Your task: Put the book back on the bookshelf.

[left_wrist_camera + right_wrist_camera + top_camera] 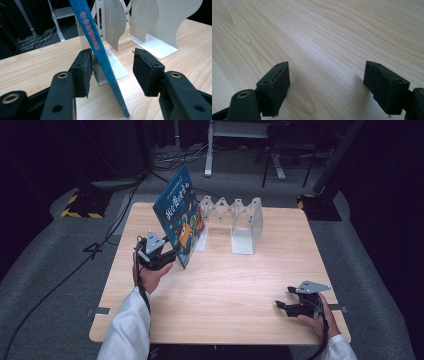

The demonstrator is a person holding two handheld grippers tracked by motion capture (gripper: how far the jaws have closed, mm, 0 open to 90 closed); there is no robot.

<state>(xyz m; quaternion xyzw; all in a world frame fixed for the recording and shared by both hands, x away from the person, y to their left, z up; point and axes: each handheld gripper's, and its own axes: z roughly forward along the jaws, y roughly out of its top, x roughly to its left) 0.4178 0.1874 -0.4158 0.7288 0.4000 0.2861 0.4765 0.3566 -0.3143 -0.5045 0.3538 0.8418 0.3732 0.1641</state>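
A blue picture book (179, 215) stands on its lower edge at the table's back left, tilted and leaning toward a white expandable book rack (245, 222). My left gripper (172, 254) is at the book's near lower corner. In the left gripper view the blue spine (100, 57) runs between the jaws of the left gripper (113, 52); it passes close by the left pad (83, 70), the right pad (143, 72) stands well apart from it, and the gripper is open. My right gripper (285, 297) rests low at the table's front right, open (327, 65) over bare wood.
The wooden table (225, 285) has its rack plates (155, 22) just behind the book. Beyond the table are a dark floor, cables, a white stand and yellow-black striped bases.
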